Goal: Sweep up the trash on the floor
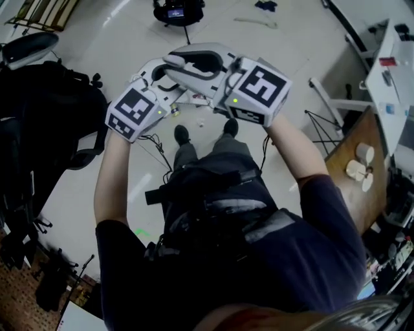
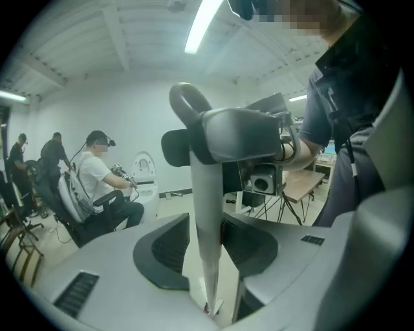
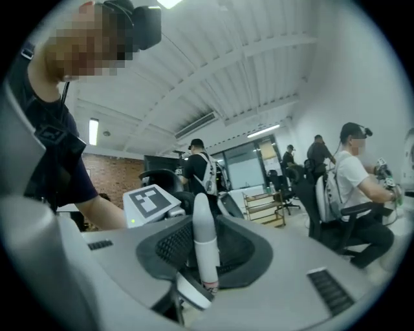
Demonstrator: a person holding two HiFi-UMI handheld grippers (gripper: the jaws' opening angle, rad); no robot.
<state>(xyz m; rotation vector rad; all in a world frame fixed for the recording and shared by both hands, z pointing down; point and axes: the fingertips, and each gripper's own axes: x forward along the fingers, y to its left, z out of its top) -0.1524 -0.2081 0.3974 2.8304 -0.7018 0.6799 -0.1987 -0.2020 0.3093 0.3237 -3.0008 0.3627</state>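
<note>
Left gripper view: jaws on handle (image 2: 207, 213)

- Left gripper (image 2: 206, 255) and right gripper (image 3: 206, 258): side by side before the person's chest, above the floor (image 1: 129, 26), tips turned toward each other.
- Handle (image 2: 206, 194): upright between the left gripper's jaws, pads against it; the right gripper is just beyond it.
- Stick (image 3: 204, 239): between the right gripper's jaws, clamped.
- Scrap (image 1: 200, 123): on the floor, between the shoes (image 1: 182, 134) and slightly ahead of them.
- Tripod (image 1: 176, 11): on the floor, well ahead of the person.
- Chair (image 1: 29, 46): on the floor, far left.
- Table (image 1: 352, 194): right of the person.
- Rolls (image 1: 361, 167): on the table, near its edge facing the person.
</note>
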